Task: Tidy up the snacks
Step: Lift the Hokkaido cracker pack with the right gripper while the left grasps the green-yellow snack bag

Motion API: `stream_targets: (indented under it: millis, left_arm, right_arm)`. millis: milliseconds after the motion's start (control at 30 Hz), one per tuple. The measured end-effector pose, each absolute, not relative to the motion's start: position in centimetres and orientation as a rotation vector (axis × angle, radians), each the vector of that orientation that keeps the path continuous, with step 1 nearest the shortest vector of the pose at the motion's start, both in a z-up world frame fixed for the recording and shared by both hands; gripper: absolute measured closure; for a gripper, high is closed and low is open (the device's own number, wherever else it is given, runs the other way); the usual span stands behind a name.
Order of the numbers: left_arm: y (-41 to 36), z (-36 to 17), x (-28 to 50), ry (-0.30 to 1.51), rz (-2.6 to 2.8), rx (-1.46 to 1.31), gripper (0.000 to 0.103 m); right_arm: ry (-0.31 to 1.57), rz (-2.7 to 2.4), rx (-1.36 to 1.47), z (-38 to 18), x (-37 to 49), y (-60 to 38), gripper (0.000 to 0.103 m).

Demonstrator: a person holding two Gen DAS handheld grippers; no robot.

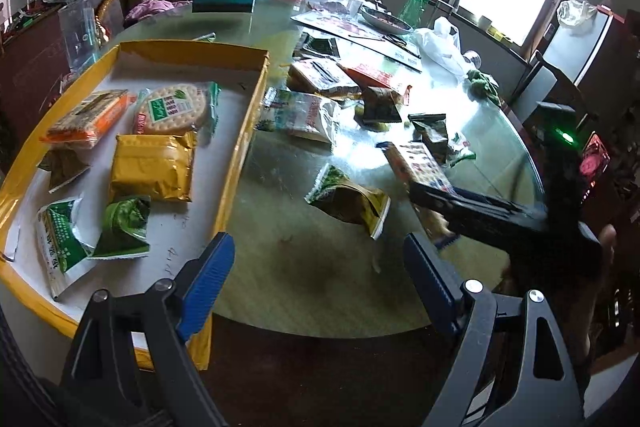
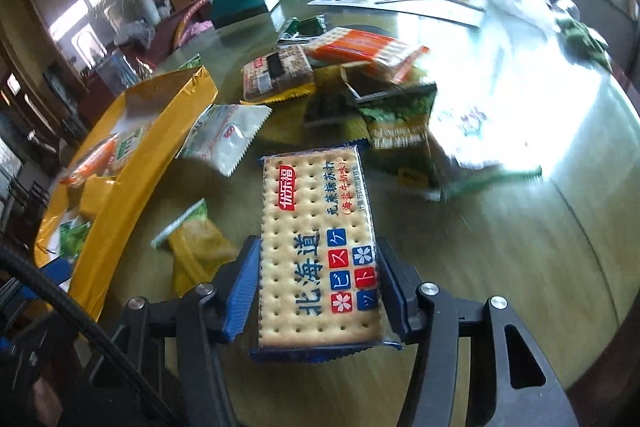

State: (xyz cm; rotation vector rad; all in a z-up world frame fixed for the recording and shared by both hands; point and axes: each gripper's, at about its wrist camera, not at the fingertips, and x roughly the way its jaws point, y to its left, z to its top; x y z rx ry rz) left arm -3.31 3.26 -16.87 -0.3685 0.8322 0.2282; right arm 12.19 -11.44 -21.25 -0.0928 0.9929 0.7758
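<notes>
Right wrist view: right hand-held gripper (image 2: 316,291) clamped on cracker packet (image 2: 316,247), print readable. Left wrist view: left hand-held gripper (image 1: 320,259) spread wide, empty, beside yellow tray (image 1: 244,131).

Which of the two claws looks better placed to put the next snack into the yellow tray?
The right gripper: its pads already clamp the cracker packet. The left gripper is open and empty near the yellow tray.
</notes>
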Motion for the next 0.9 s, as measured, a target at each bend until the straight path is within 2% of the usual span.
stream_targets:
  millis: [467,900]
  left_arm:
    - [1.6,-18.8,-1.2,0.928,0.197,-0.346,0.017]
    - [1.4,-19.7,0.0,0.962,0.229,-0.328,0.017]
  right_arm:
    - [0.961,0.776,0.074,-21.1,10.5,-17.3,0.048]
    - [0.963,0.745,0.044,-21.6,10.1,-17.9,0.048]
